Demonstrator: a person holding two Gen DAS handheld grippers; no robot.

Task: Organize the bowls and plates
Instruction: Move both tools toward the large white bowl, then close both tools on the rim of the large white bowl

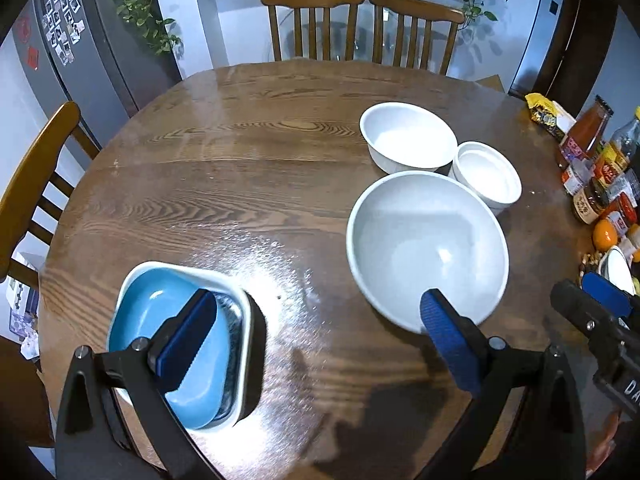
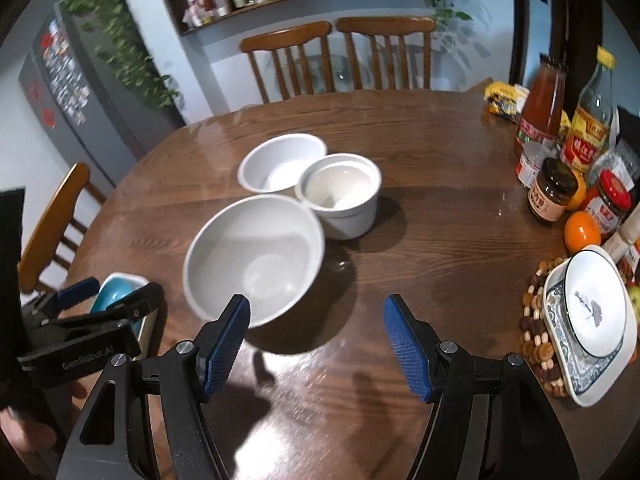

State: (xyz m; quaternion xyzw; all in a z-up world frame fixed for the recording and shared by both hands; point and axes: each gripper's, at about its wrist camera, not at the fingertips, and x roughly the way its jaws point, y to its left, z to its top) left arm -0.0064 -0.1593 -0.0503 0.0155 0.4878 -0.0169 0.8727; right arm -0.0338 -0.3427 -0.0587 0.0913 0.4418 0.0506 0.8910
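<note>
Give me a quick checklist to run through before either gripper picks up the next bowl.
1. Left gripper open and empty: ok.
2. Right gripper open and empty: ok.
3. Big bowl empty and upright: ok.
4. Room around the big bowl: not ok on its far side, where the medium bowl and small bowl crowd its rim; touching or not, cannot tell.
5. Blue dish out of the left gripper's way: not ok, one finger hangs over it.
6. Plates stacked steady at the table edge: cannot tell.
</note>
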